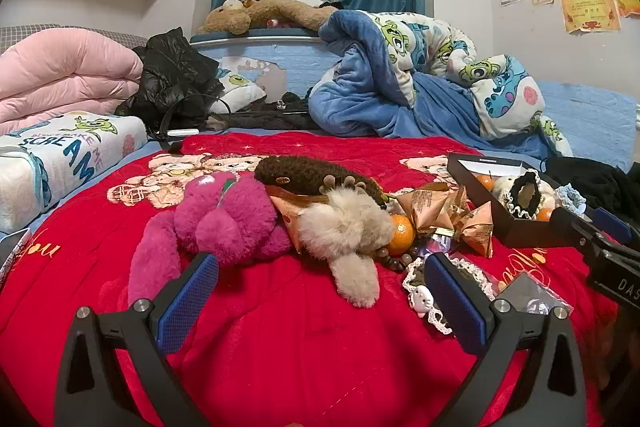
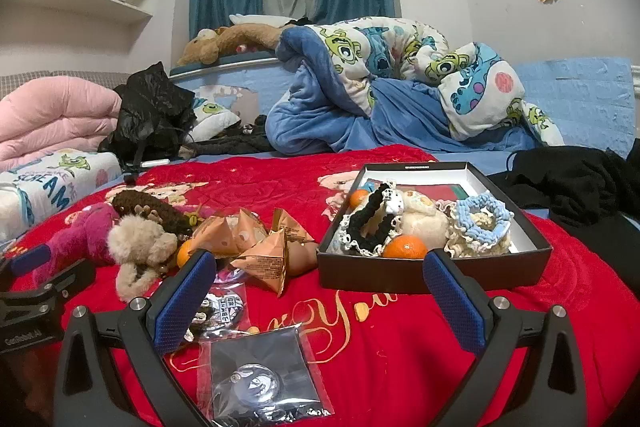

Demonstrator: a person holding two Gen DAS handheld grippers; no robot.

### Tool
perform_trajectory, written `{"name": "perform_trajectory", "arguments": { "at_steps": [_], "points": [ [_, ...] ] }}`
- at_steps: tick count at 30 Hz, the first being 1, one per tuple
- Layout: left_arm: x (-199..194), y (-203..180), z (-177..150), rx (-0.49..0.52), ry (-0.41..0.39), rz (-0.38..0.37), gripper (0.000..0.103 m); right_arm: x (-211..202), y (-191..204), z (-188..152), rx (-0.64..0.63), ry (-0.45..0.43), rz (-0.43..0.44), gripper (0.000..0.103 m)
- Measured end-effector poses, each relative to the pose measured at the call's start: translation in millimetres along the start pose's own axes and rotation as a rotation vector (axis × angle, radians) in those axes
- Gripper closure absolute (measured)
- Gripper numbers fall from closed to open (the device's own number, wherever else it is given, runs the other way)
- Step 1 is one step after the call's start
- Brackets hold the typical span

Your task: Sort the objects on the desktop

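The work surface is a bed covered by a red blanket [image 1: 280,347]. At its left lies a pink plush toy [image 1: 224,223], with a beige fluffy toy [image 1: 348,227] touching it on the right and a dark brown knitted item [image 1: 316,175] just behind both. A loose orange [image 1: 401,233] sits against the beige toy. Right of it lies a heap of tan snack packets [image 2: 256,247], with bagged badges [image 2: 256,383] nearer the cameras. At the right stands the black box [image 2: 436,273], which already holds two oranges, a black lace scrunchie [image 2: 370,227] and a blue knitted scrunchie [image 2: 482,217].

Left gripper [image 1: 320,291]: jaws fully apart, nothing between them, hovering above bare blanket just short of the plush pile. Right gripper [image 2: 320,291]: jaws fully apart, empty, aimed between the packets and the box front.

Step in hand, as judged: sorting is partly done; both grippers are positioned to select the next item. The next move calls for an advance onto one loose item. The soft toys will compress, so close the jaws across the body, not the limbs. The orange can roll if nudged.
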State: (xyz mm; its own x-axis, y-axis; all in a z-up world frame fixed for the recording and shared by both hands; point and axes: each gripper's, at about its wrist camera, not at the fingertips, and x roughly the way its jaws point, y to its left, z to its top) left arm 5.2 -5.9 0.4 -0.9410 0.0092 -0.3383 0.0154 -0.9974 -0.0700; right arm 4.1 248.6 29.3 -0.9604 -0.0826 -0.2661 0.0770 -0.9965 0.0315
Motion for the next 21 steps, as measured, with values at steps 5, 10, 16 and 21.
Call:
{"name": "perform_trajectory", "arguments": {
  "at_steps": [5, 10, 16, 21],
  "points": [
    [1, 2, -2, -0.004, 0.001, -0.006, 0.000, 1, -4, -2, 0.021, 0.005, 0.001, 0.000],
    [3, 4, -4, -0.014, 0.000, -0.007, 0.000, -2, -1, -3, 0.009, -0.009, -0.014, 0.000],
    [8, 5, -4, -0.023, 0.021, 0.021, 0.000, -2, -2, -2, 0.009, -0.005, -0.002, 0.000],
    [11, 8, -2, -0.038, 0.046, 0.006, 0.000, 6, -6, 0, 0.033, 0.037, 0.046, 0.000]
  ]
}}
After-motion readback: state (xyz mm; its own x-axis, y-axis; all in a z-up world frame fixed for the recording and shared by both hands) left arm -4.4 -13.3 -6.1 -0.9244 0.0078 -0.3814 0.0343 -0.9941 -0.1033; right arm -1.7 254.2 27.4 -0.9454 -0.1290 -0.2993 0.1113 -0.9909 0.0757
